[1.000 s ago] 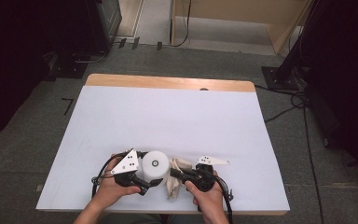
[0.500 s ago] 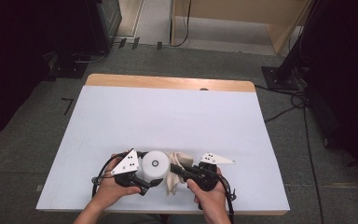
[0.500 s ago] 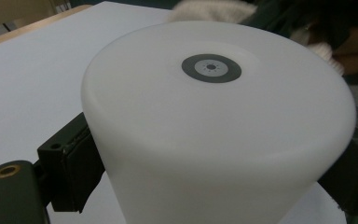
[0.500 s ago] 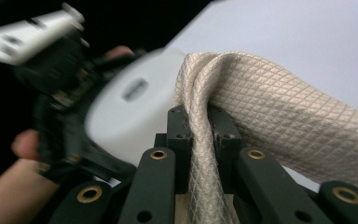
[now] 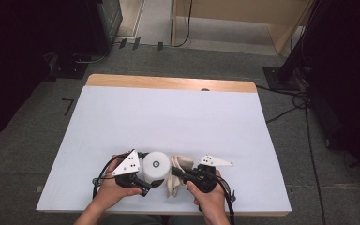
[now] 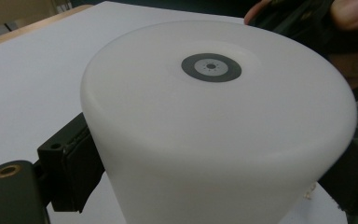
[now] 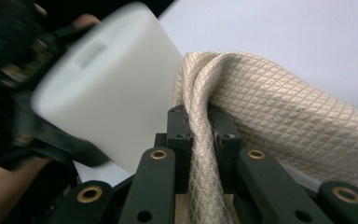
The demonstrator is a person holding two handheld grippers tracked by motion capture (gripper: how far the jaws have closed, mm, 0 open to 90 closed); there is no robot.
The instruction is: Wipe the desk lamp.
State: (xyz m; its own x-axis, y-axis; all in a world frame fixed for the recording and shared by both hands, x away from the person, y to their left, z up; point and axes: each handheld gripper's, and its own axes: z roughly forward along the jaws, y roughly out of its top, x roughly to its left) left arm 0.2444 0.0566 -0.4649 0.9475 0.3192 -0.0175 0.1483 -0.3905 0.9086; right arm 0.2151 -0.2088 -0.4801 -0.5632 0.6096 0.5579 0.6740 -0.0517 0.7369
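A white cup (image 5: 157, 161) stands upside down near the table's front edge, with a grey ring mark on its upturned base (image 6: 211, 67). My left gripper (image 5: 151, 171) is shut on the cup (image 6: 214, 121), a black pad (image 6: 72, 170) pressing each side. Just to its right, my right gripper (image 5: 176, 172) is shut on a beige quilted cloth (image 5: 182, 164). In the right gripper view the cloth (image 7: 279, 112) is bunched between the jaws of my right gripper (image 7: 200, 126) and lies against the cup's side (image 7: 116, 98).
The white table top (image 5: 168, 117) has a wooden strip (image 5: 168, 83) along its far edge. Beyond the table, on the grey floor, are black stands (image 5: 281, 75) and cables (image 5: 304, 122).
My right gripper has shifted slightly up and to the right with the cloth, which now sits higher against the cup's side. The left gripper and cup have stayed put.
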